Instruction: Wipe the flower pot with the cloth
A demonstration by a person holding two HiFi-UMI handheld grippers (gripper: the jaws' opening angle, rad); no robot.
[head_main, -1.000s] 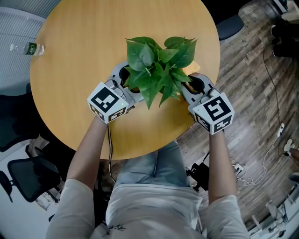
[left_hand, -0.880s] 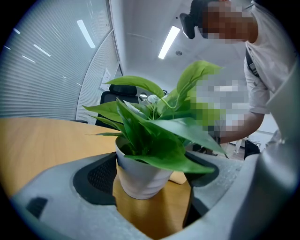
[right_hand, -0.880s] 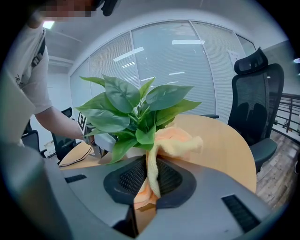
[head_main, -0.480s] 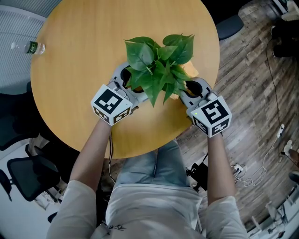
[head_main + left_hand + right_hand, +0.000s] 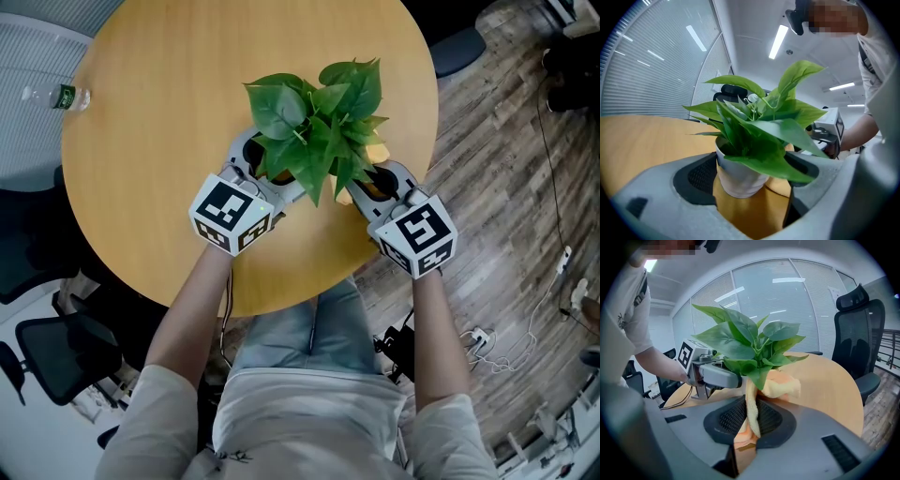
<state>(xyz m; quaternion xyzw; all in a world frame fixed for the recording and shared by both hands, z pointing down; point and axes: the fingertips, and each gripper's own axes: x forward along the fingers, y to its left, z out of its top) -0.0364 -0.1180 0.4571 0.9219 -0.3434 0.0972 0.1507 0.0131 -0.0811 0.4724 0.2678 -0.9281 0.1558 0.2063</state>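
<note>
A leafy green plant (image 5: 314, 131) stands in a white flower pot (image 5: 738, 176) on the round wooden table (image 5: 159, 112). From above, the leaves hide the pot. My left gripper (image 5: 261, 169) reaches in from the left, and the pot sits between its two jaws (image 5: 752, 197), which are closed on its sides. My right gripper (image 5: 370, 178) comes in from the right. It is shut on a yellow cloth (image 5: 780, 383); a strip of it is pinched between the pads (image 5: 747, 427) and the bunched part lies against the pot under the leaves. A yellow corner of the cloth (image 5: 377, 150) shows from above.
A clear water bottle (image 5: 56, 97) lies at the table's far left edge. The table's near edge is just below the grippers. A black office chair (image 5: 858, 333) stands beyond the table, another (image 5: 56, 356) is at lower left, and cables (image 5: 497, 347) lie on the wooden floor.
Both grippers and the plant have shifted a little farther onto the table. The right gripper has closed in leftward on the pot, and the leaves have turned slightly.
</note>
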